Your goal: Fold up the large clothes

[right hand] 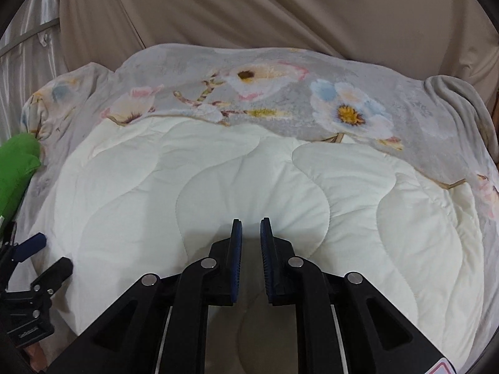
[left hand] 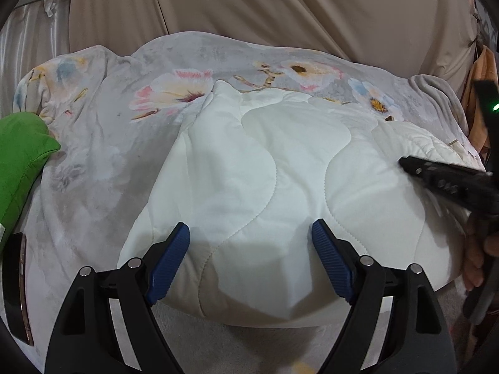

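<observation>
A white quilted cover [left hand: 265, 168] lies folded on a grey floral blanket [left hand: 103, 143]; it fills the middle of the right wrist view [right hand: 249, 180] too. My left gripper [left hand: 251, 233] is open, its blue pads wide apart just above the quilt's near edge, holding nothing. My right gripper [right hand: 251, 227] has its jaws nearly together with a narrow gap, over the quilt's near fold; I cannot tell whether cloth is pinched between them. The right gripper also shows at the right edge of the left wrist view [left hand: 405, 162], and the left one at the left edge of the right wrist view [right hand: 40, 240].
A green cushion [left hand: 21, 155] lies at the left on the blanket. A dark phone-like object [left hand: 15, 286] lies at the lower left. Beige curtain [left hand: 265, 9] hangs behind the bed. Orange cloth [left hand: 482, 71] hangs at the far right.
</observation>
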Demonstrator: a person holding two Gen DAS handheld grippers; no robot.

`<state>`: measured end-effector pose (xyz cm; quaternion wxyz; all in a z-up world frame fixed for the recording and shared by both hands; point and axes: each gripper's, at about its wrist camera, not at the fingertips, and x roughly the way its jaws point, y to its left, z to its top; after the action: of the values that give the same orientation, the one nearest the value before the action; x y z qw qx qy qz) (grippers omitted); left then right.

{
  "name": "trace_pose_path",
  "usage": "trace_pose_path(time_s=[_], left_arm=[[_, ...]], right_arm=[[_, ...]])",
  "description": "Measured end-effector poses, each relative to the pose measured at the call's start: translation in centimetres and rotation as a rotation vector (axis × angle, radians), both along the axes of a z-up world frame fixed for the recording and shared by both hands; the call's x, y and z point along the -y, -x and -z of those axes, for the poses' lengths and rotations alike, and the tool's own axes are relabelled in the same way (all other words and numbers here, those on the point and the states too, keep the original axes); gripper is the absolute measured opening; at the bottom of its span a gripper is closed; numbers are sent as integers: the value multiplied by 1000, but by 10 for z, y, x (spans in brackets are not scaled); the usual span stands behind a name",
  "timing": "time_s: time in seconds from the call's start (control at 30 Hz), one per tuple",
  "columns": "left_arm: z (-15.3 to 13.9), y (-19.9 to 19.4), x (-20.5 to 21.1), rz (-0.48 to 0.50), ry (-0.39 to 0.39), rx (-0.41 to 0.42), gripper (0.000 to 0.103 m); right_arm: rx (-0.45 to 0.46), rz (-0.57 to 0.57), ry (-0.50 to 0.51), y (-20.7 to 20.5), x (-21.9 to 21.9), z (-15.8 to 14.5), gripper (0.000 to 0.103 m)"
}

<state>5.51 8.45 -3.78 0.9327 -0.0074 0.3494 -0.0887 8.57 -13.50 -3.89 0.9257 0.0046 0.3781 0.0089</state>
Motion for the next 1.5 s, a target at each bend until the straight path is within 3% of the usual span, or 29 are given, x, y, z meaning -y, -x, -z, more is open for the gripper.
trace_pose_path(time_s=[0.07,0.17,0.23,0.37,0.5,0.67,0.73,0.77,0.83,0.93,1.13,1.33,1.5], left_arm=[[-5,5,-10,-9,35,15,78],[-15,20,-39,-36,139,32,92],[-15,25,-60,-72,195,20,95],[12,14,-93,-121,332,-108,96],[38,-3,-90,-63,503,-226,96],[30,-12,-72,-39,505,-197,91],[27,-15,-68,-29,522,-199,68],[23,-14,-67,-28,529,-186,63],[10,-11,-62,-30,496,-141,40],[-16,0,-53,-11,447,-58,27],[-70,28,-22,101,406,92,19],[-109,53,20,233,336,193,18],[-121,65,51,318,298,231,18]], right_arm=[[-14,1,-1,-5,-1,14,12],[-11,-3,12,-5,-5,21,12],[-7,-5,12,-4,-5,23,12],[4,-7,11,-4,-4,25,12],[7,-8,15,-3,-5,26,12],[8,-10,19,-3,-5,26,12],[10,-11,16,-2,-4,26,12],[10,-11,15,-3,-4,26,12],[12,-12,11,-3,-5,25,12],[15,-11,12,-3,-5,25,12],[27,-9,-18,2,-1,22,11],[65,-27,-162,68,27,-2,12],[-11,-70,-250,103,42,17,9]])
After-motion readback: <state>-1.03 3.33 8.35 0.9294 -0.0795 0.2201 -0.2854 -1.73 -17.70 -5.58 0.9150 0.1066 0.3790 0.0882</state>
